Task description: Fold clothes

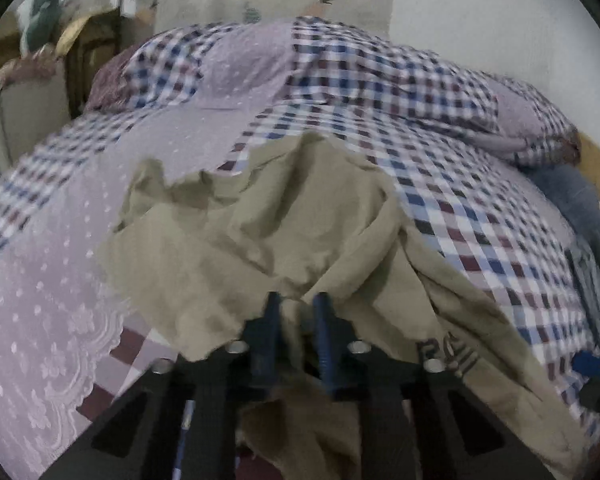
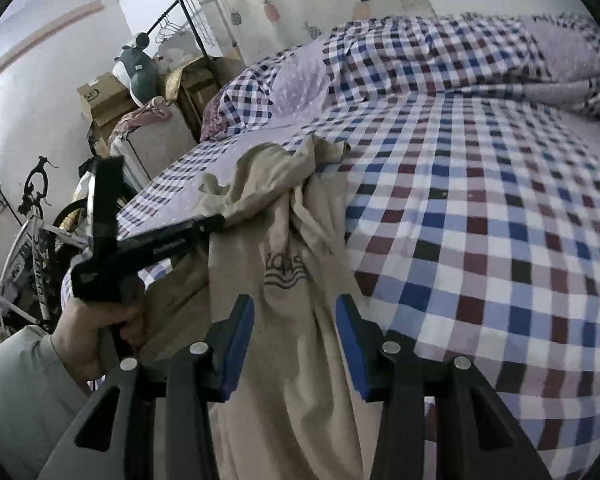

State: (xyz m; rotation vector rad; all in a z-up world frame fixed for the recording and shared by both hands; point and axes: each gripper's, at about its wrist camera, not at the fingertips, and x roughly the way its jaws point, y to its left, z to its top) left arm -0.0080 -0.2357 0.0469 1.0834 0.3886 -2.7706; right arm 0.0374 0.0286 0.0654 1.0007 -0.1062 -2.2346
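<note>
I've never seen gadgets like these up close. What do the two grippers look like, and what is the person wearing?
Each gripper has a black frame of angled struts with triangular cut-outs, round silver studs, and two flat blue fingers. The left gripper is built the same, with ridged blue pads; from the side it shows a long black body with small white lettering. The person's left hand emerges from a pale grey-white sleeve.

My bed point(image 2: 480, 240), checked cover; tan shirt point(image 2: 284, 240) bunched at 7 o'clock, pillows point(image 2: 292, 80) at 12, jeans point(image 1: 572, 196) at 3.
</note>
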